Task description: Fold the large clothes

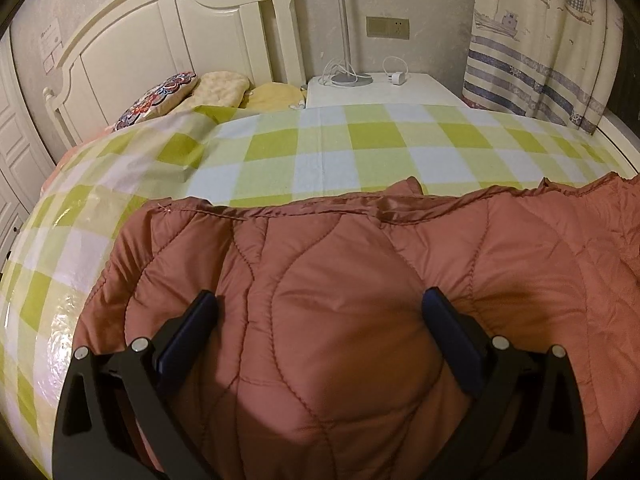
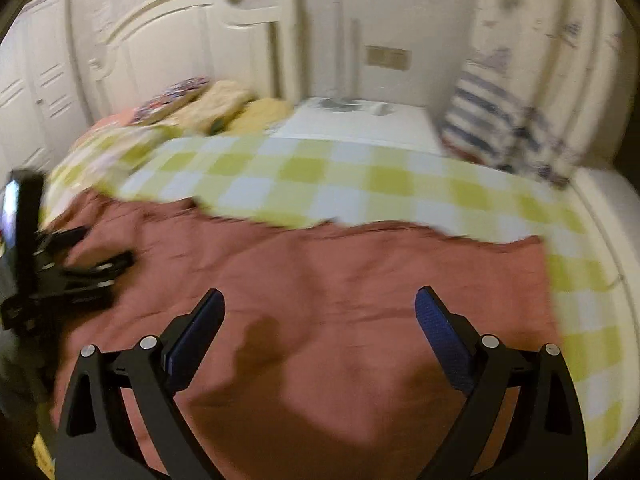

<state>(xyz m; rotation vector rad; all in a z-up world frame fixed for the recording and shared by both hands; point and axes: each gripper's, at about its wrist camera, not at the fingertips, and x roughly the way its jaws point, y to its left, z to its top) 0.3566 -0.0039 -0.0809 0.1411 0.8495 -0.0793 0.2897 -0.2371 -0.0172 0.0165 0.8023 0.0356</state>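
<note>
My left claw [image 1: 320,304] hangs with its fingers spread wide over the quilted jacket [image 1: 360,280], gripping nothing. My right claw [image 2: 320,304] is equally spread above it. The jacket lies flat on the checked bed [image 1: 320,152], pillows [image 1: 224,84] beyond.

I count one quilted rust-red jacket [image 1: 340,300] spread under my two grippers: the left gripper [image 1: 320,312] and the right gripper [image 2: 320,312], each with two blue-padded fingers [image 1: 188,332] set wide apart. Beyond the jacket lies one green-and-white checked sheet [image 1: 360,152]. Far ahead of my left gripper I see three pillows [image 1: 160,98], one headboard [image 1: 168,32], one white nightstand [image 1: 380,88], one lamp [image 1: 345,40], one white charger [image 1: 398,76], one wall socket plate [image 1: 387,27] and one sailboat curtain [image 1: 540,48].
</note>
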